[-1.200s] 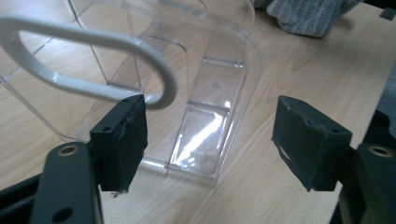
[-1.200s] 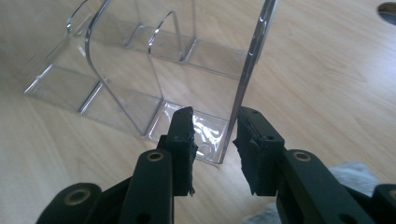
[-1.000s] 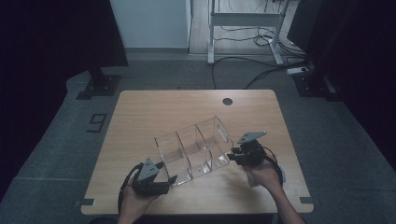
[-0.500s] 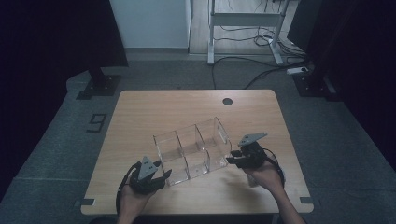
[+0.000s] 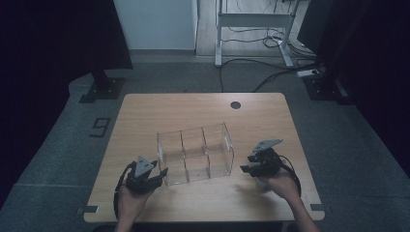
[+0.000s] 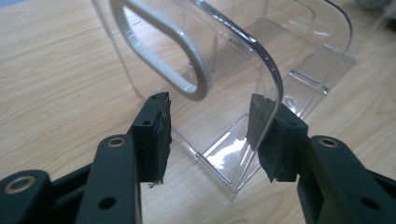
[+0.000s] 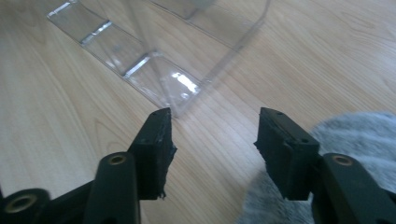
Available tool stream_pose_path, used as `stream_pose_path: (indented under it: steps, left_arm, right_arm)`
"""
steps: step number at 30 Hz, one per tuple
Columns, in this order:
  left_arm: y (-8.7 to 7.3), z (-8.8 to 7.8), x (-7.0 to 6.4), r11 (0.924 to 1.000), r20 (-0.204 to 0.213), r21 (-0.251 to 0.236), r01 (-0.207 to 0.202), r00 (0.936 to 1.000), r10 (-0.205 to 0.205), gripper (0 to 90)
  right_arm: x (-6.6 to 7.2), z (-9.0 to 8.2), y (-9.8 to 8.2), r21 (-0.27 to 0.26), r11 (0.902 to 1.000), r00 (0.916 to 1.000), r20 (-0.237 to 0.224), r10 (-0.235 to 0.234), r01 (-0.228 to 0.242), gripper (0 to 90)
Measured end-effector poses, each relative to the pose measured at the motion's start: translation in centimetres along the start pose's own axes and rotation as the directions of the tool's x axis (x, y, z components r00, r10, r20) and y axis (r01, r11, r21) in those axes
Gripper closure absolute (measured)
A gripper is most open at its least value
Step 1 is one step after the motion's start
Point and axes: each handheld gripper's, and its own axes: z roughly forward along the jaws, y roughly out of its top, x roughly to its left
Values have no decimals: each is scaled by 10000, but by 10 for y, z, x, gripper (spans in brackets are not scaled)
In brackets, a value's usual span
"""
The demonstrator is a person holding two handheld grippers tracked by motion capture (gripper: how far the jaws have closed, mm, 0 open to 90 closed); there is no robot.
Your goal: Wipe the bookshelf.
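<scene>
High view first: we see a clear plastic organizer [image 5: 196, 154] with three compartments standing in the near half of the wooden table [image 5: 145, 111], roughly centred between our two hands. Our left gripper [image 5: 145, 175] sits at the near left corner of the organizer. From the left gripper view, its jaws have just been closing and now straddle the rounded end wall of the organizer [image 6: 261, 74]: one pad touches the outer face of that wall, while the other pad stands clear of it on the inside, so the wall lies between the jaws without being pinched. A white oval handle opening [image 6: 163, 51] shows in that end wall beyond the jaws. Our right gripper [image 5: 258, 164] rests just to the right of the organizer, a little apart from it. Its jaws have just been opening; in the right gripper view they stand parted over bare wood, with the organizer's corner [image 7: 182, 88] just ahead of them.
</scene>
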Motion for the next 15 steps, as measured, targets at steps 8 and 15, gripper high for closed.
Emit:
stream_pose_path:
  steps: [8,15]
  left_arm:
    - [14,4,5,9988,-226,-129,469,9986,-472,484]
    - [21,12,-1,9994,-784,170,302,9965,-288,627]
  right_arm:
    - [-9,-6,-6,-114,9995,9978,584,313,-307,379]
    - [-13,-12,-9,-151,9992,9974,615,380,-371,376]
